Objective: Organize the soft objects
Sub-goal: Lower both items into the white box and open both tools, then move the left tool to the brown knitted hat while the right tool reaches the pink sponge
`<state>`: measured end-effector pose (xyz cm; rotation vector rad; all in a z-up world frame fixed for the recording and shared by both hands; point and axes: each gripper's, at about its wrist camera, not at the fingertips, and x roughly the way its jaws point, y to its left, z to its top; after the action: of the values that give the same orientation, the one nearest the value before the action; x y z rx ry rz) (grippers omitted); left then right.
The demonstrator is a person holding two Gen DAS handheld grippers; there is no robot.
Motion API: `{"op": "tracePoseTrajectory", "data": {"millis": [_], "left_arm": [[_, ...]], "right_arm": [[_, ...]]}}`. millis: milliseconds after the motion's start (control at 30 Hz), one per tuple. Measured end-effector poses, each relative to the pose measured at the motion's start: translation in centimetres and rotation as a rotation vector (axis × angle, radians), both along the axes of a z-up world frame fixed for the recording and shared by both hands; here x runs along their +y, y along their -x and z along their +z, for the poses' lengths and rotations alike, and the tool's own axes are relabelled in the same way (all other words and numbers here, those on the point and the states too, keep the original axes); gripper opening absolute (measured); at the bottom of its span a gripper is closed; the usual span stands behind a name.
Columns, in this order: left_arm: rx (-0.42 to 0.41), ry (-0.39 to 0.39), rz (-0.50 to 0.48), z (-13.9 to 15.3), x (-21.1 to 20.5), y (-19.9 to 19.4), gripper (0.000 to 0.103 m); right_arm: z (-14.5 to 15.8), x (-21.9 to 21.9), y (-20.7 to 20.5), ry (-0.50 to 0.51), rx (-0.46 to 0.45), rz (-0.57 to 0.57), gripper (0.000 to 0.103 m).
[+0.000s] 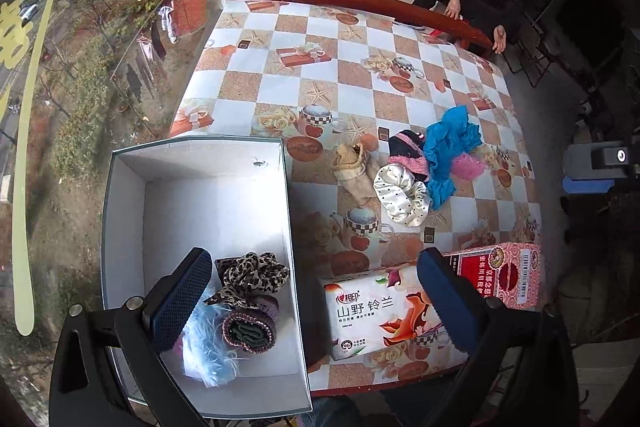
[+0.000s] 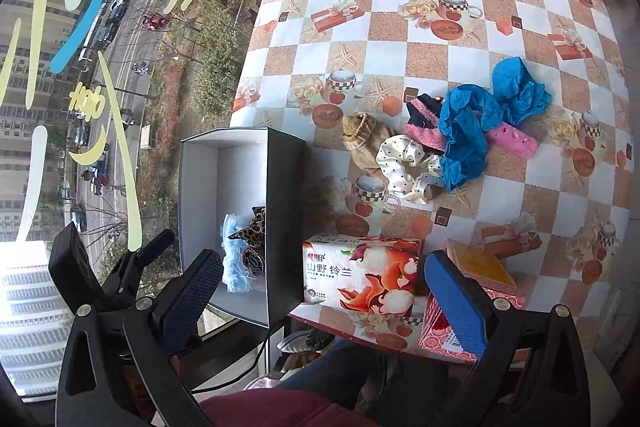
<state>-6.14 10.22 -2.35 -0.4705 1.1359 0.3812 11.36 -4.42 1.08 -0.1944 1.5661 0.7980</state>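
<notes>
Both my left claw point(image 1: 316, 301) and right claw point(image 2: 326, 299) gape wide, gripping nothing. At nine o'clock the white box point(image 1: 192, 187) holds a leopard scrunchie point(image 1: 254, 275), partly hiding blue fluff beneath. The tissue pack point(image 1: 376, 311) at six reads "山野铃兰"; its smaller print blurs. At two o'clock, loose soft pieces point(image 1: 424, 163) overlap on the worktop point(image 1: 320, 67).

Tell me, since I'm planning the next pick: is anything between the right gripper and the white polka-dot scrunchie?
Yes. The tissue pack lies directly ahead of the open right gripper, on the table between it and the white polka-dot scrunchie.
</notes>
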Motion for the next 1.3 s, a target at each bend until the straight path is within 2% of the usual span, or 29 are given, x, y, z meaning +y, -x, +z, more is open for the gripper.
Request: {"op": "tracePoseTrajectory", "data": {"millis": [133,233,367,567,767,967,1067,1200,1300], "left_arm": [[0.056,-0.003,-0.072,-2.1,-1.5,-5.6,0.103],[0.122,0.051,-0.071,-5.0,-1.5,-9.4,0.103],[0.198,0.12,-0.005,-8.7,-0.4,-13.0,0.103],[0.305,0.082,0.023,-12.7,0.6,-17.0,0.103],[0.381,0.081,0.062,-16.0,1.3,-18.1,0.103],[0.413,0.088,0.088,-18.4,1.6,-18.2,0.103],[0.424,0.087,0.094,-19.5,1.7,-18.3,0.103],[0.425,0.058,0.082,-20.4,2.5,-19.0,0.103],[0.408,0.015,0.085,-19.8,3.8,-19.6,0.103]], "right_arm": [[-0.2,-5.0,-4.2,0.029,-0.017,-0.133,0.102],[-1.5,-8.1,-6.6,0.059,-0.007,-0.206,0.102],[-4.8,-11.4,-9.2,0.111,0.03,-0.266,0.102],[-10.6,-12.0,-11.9,0.153,0.077,-0.302,0.102],[-15.7,-9.4,-14.8,0.148,0.11,-0.315,0.102],[-19.5,-5.8,-16.6,0.107,0.138,-0.321,0.102],[-21.7,-4.9,-16.6,0.158,0.147,-0.291,0.102],[-22.3,-9.1,-17.3,0.23,0.115,-0.395,0.102],[-22.4,-13.8,-18.5,0.31,0.095,-0.47,0.102]]}}
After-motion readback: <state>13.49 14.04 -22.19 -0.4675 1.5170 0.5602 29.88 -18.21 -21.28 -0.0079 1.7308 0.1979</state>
